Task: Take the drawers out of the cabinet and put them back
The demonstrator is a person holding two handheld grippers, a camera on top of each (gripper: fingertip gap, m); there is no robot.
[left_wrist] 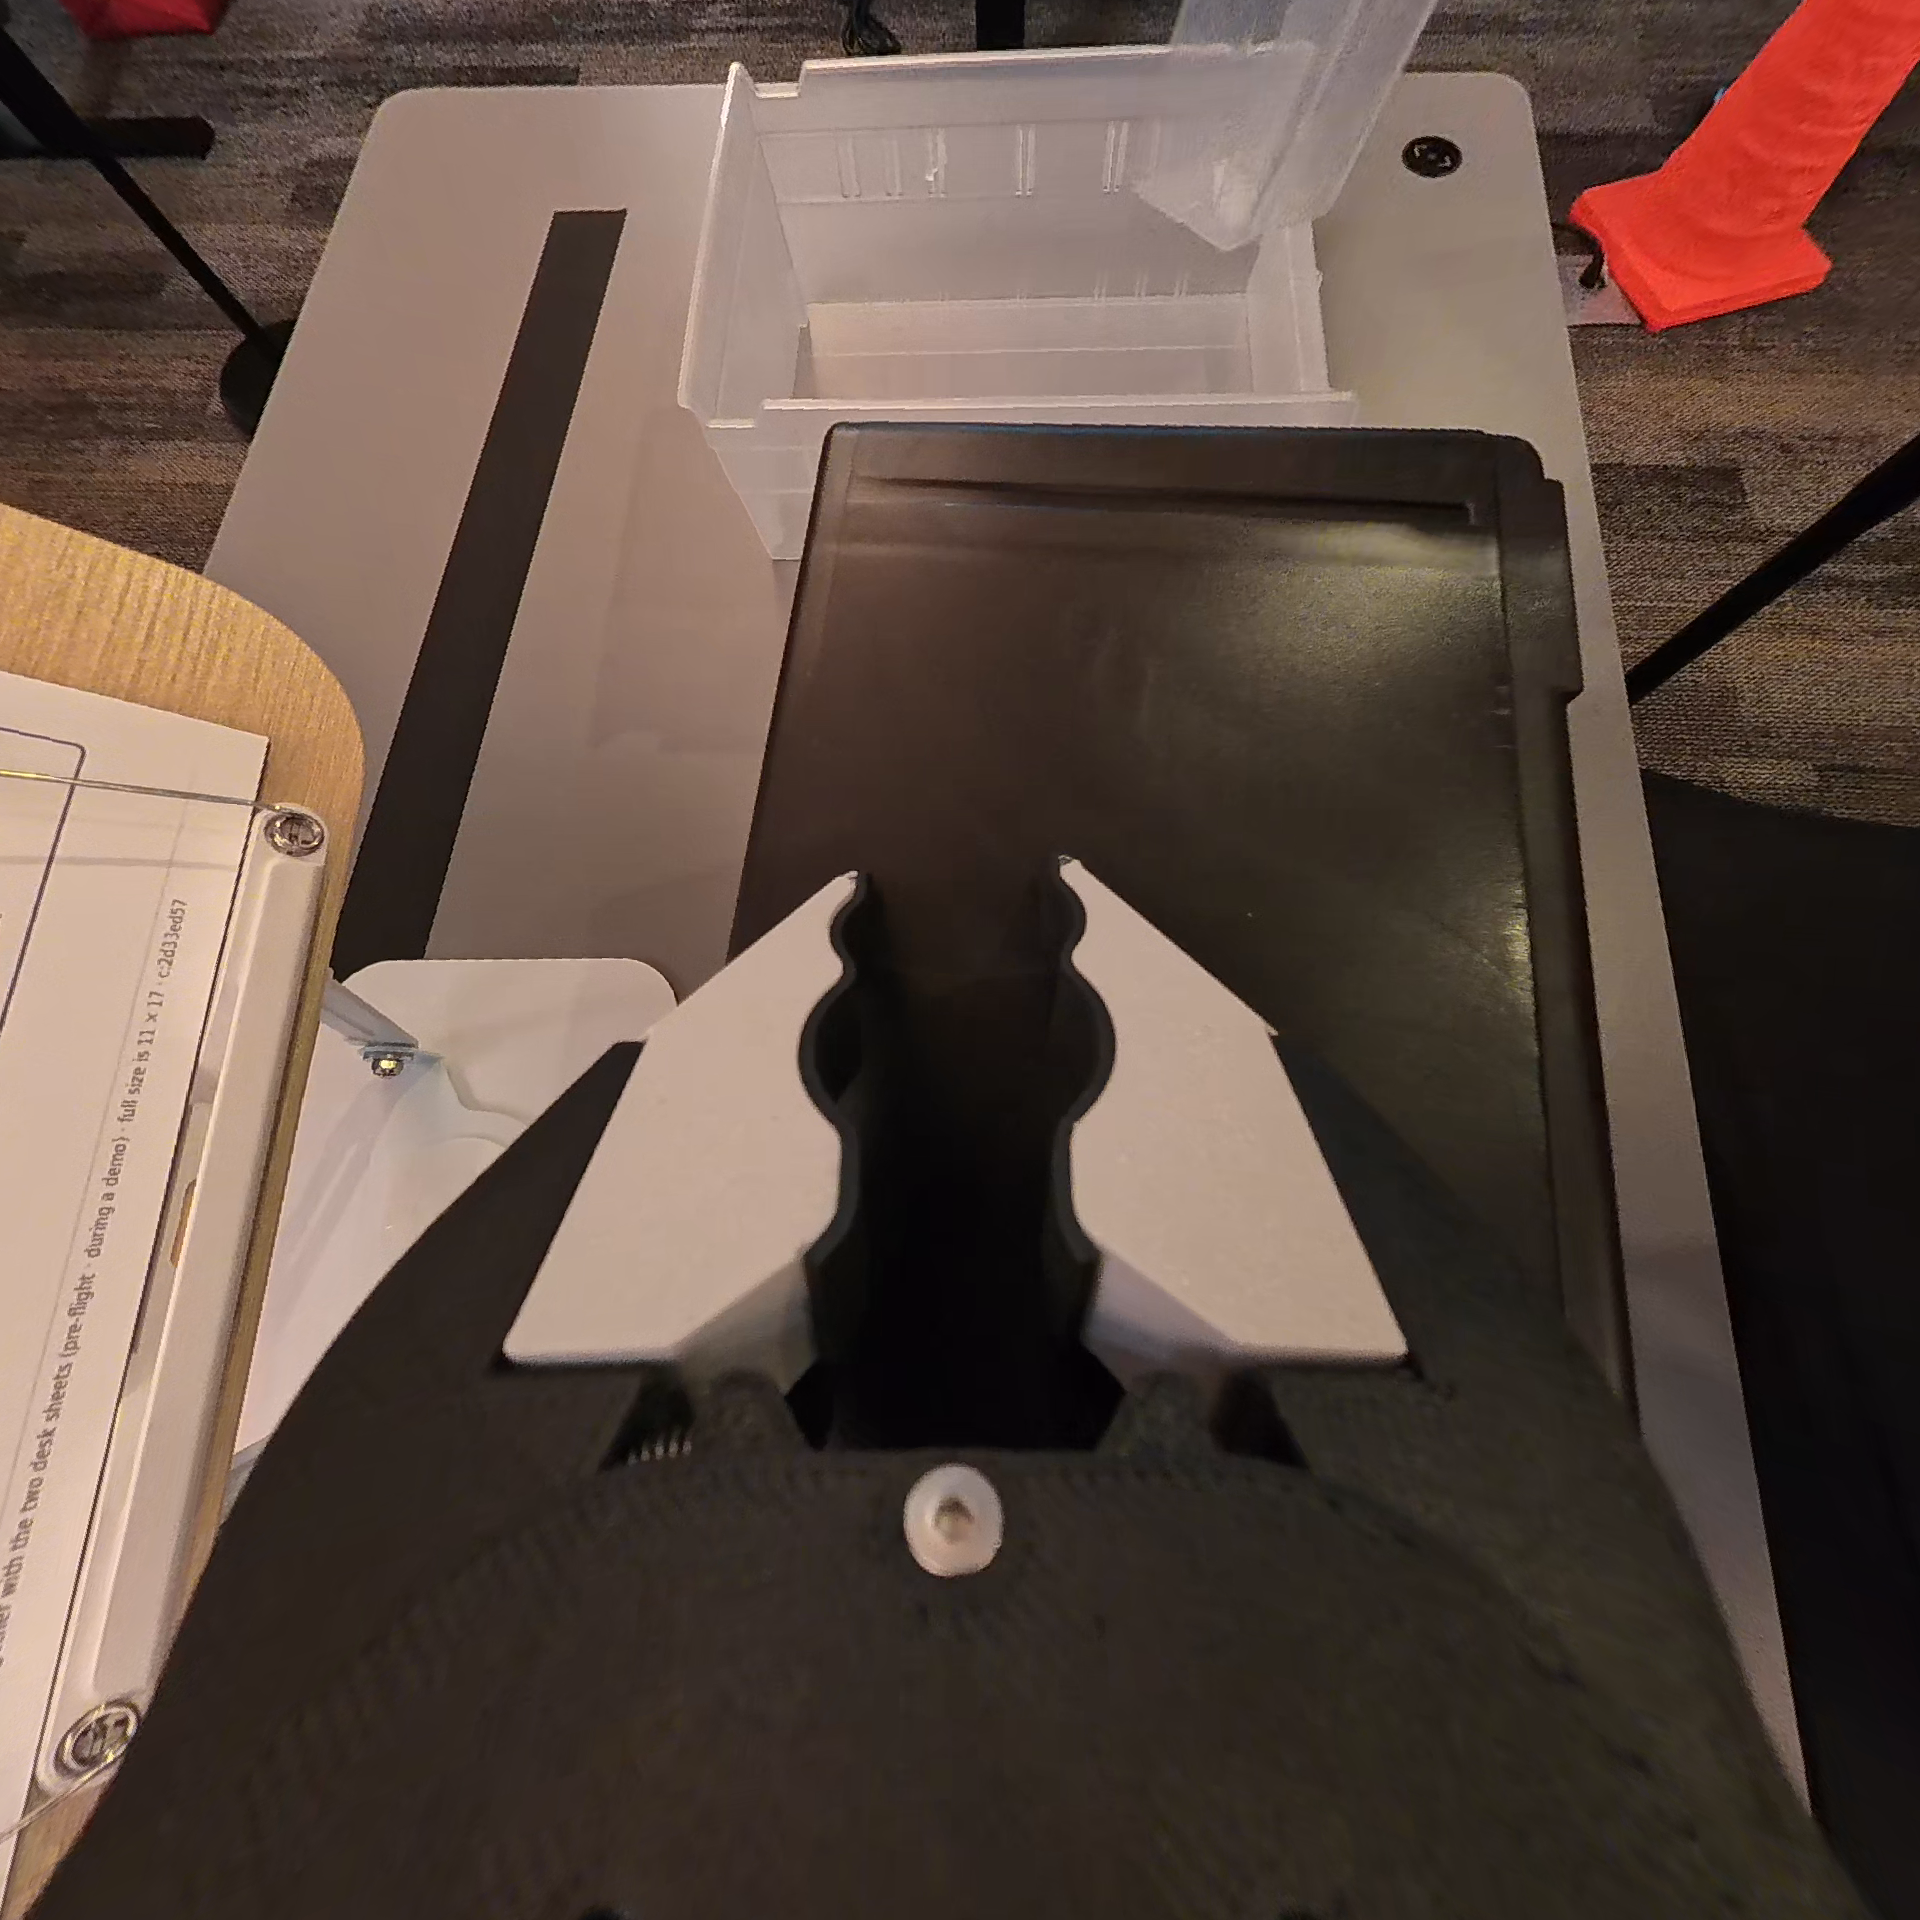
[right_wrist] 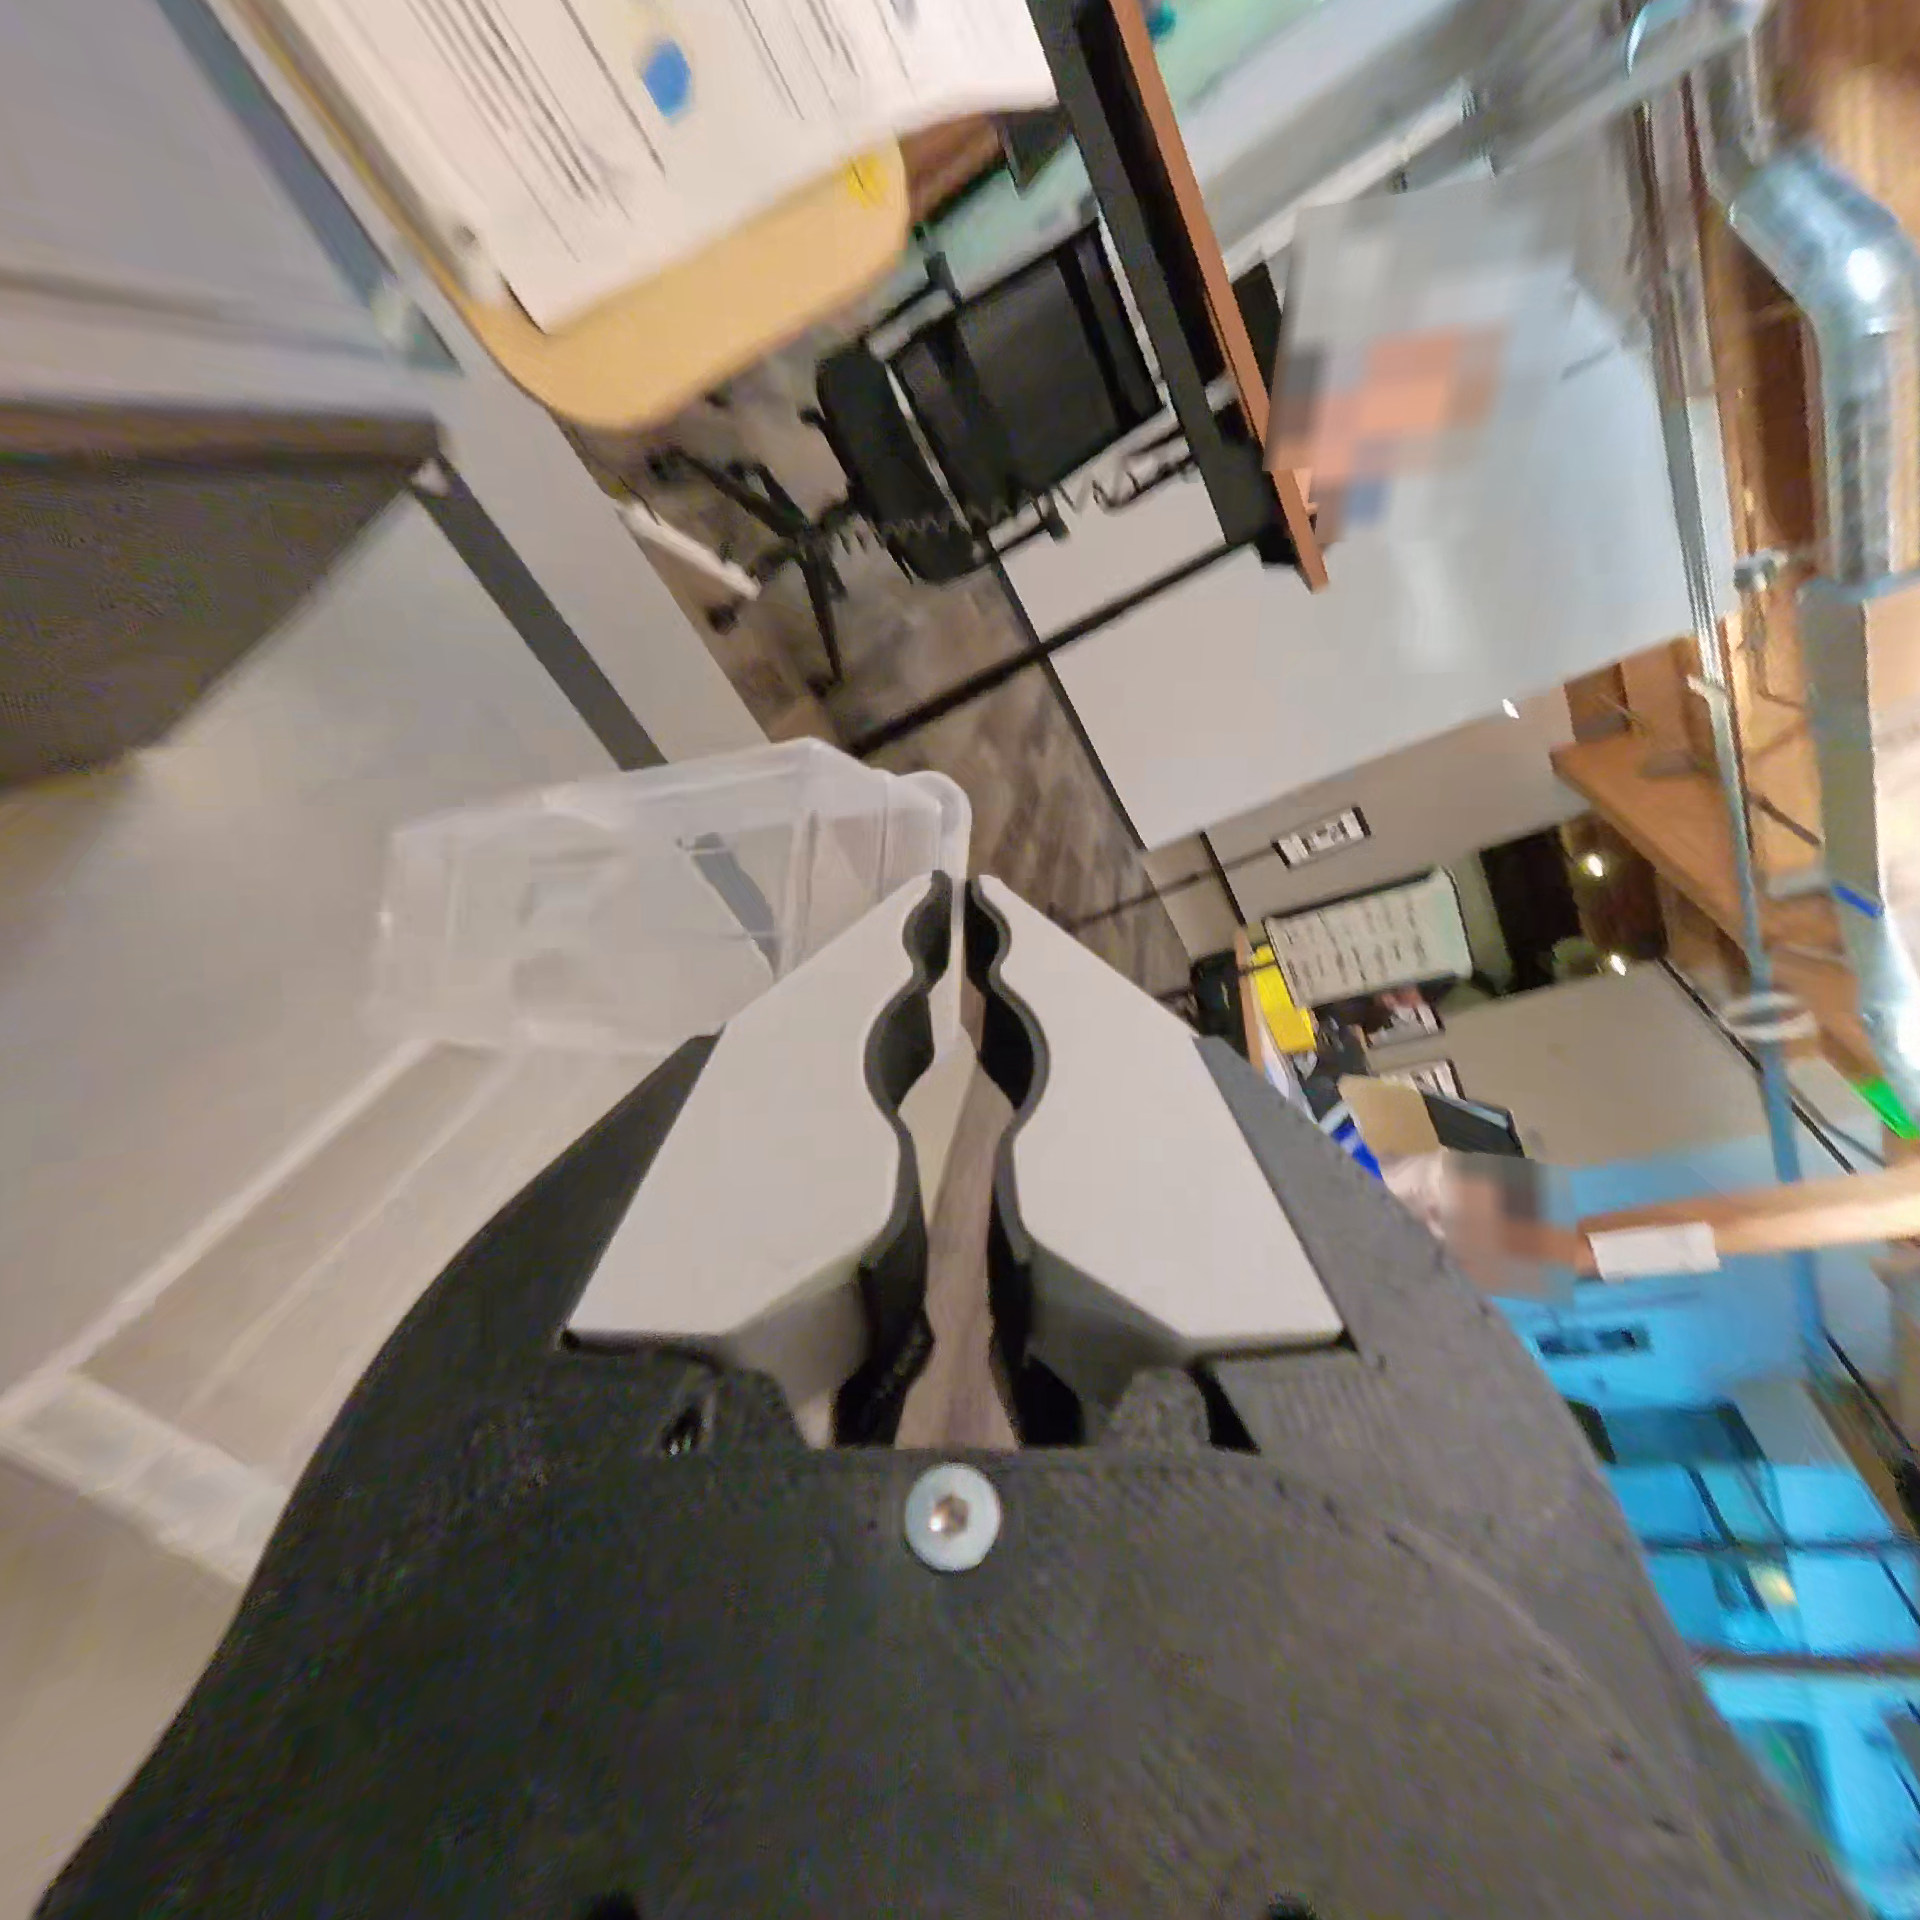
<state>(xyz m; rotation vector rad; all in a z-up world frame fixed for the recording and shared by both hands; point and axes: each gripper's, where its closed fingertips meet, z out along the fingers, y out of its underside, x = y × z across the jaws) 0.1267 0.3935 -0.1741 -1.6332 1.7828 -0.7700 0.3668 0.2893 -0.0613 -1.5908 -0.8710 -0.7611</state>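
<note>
Two clear drawers (left_wrist: 997, 301), printed sheet (left_wrist: 94, 1039) beside.

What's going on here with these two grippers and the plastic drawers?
A person is working two handheld grippers over a gray table. The left gripper is open and hovers above the black cabinet, holding nothing. One clear drawer sits on the table just beyond the cabinet. The right gripper is shut on a second clear drawer, held tilted in the air above the first one.
</note>
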